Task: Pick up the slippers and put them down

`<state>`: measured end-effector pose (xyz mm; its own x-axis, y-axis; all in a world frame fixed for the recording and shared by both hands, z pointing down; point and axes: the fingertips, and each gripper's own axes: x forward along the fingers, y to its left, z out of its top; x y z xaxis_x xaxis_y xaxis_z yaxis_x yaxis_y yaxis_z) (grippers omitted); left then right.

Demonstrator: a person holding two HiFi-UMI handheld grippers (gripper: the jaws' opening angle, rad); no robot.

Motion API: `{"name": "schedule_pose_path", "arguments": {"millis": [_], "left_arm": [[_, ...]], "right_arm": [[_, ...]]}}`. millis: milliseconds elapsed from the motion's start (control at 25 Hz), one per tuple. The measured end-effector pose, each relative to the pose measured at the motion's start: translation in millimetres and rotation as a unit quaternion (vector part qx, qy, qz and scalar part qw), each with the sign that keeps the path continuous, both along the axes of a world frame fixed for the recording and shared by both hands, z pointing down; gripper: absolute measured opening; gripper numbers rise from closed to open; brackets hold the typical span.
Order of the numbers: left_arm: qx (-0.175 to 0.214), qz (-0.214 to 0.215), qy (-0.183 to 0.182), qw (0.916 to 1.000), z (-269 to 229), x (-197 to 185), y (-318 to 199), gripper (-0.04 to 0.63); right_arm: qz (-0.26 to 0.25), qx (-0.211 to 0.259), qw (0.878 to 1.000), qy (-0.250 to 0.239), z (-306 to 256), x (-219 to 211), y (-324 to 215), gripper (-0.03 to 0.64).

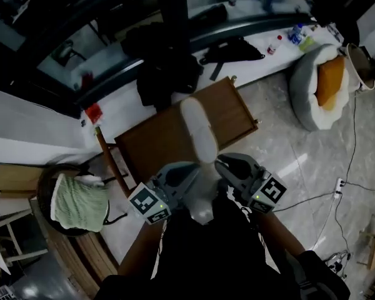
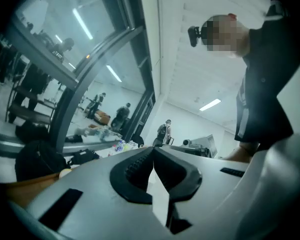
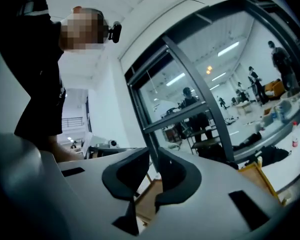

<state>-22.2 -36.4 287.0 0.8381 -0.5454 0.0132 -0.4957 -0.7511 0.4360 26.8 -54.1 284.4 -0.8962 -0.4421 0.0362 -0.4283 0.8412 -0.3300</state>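
a long, pale, plush-looking slipper (image 1: 197, 130) with rounded ends is seen in the head view over a brown wooden table (image 1: 156, 144), between the left gripper (image 1: 194, 169) and the right gripper (image 1: 222, 163), both grey and smooth-shelled; whether it is touched cannot be told. a glossy veined floor (image 1: 287, 161) and a ribbed green cloth (image 1: 78, 202) are shown only there. in the left gripper view the ridged black pads are clenched tip to tip. in the right gripper view a thin slit is left, wood seen through it, nothing grasped
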Motion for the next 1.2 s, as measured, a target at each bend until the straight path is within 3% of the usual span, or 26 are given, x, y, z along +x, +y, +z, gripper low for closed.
{"name": "schedule_pose_path", "arguments": {"millis": [240,320,520,680,920,1200], "left_arm": [[0.059,0.012,0.001,0.9982,-78,-17,8,0.011],[0.079,0.004,0.010,0.9968,-97,-25,9,0.011],[0.105,-0.008,0.027,0.9940,-121,-31,17,0.011],[0.113,0.012,0.010,0.9935,-124,-28,31,0.011],[0.106,0.003,0.008,0.9944,-121,-42,36,0.009],[0.103,-0.002,0.011,0.9946,-121,-45,35,0.011]], "right_arm": [[-0.053,0.005,0.998,-0.034,-72,-24,24,0.040],[-0.069,-0.006,0.997,-0.030,-75,-28,25,0.040],[-0.093,0.031,0.995,-0.010,-88,-44,26,0.040],[-0.102,0.037,0.994,0.020,-95,-54,28,0.040],[-0.093,0.021,0.994,-0.043,-98,-57,25,0.040],[-0.091,0.044,0.994,-0.031,-102,-52,29,0.040]]}}
